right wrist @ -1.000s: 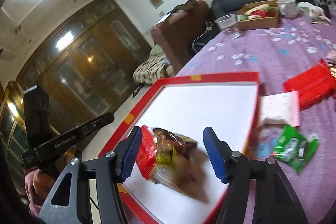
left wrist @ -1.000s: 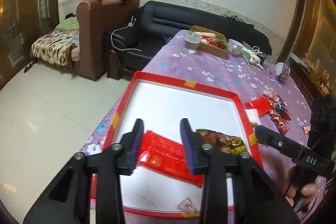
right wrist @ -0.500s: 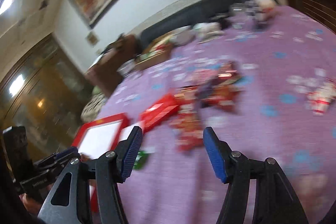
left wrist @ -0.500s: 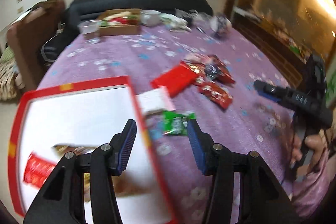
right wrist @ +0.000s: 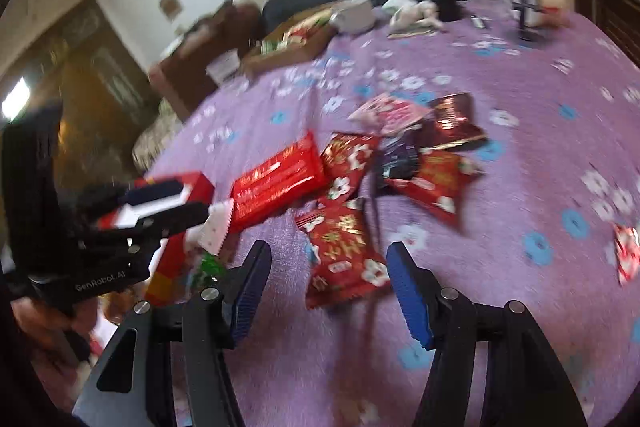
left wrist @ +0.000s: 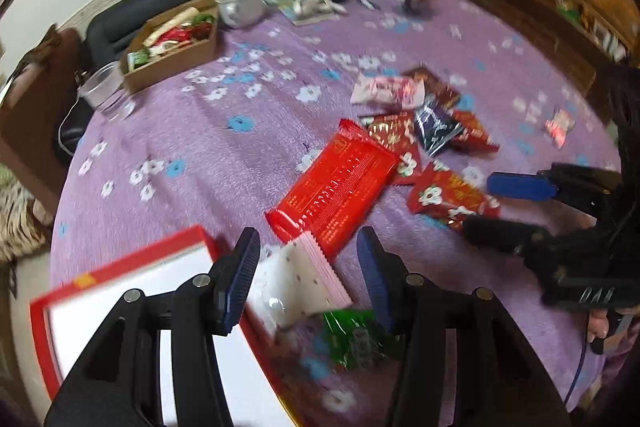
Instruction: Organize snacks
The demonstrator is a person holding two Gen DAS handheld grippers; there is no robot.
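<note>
While both jaws gape empty, the left gripper (left wrist: 308, 275) overhangs a white packet (left wrist: 296, 283), the right gripper (right wrist: 326, 287) a red one (right wrist: 344, 251).

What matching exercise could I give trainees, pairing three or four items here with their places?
Things:
1. pink-and-white packet
2. cardboard box
3. red-gold snack packet
4. red-framed tray

Places:
A. far side of the table, beside a white bowl
B. ahead of the open right gripper
C. near-left corner of the table
D. ahead of the open left gripper

Pairs: 1-D, 2-A, 3-B, 4-C
</note>
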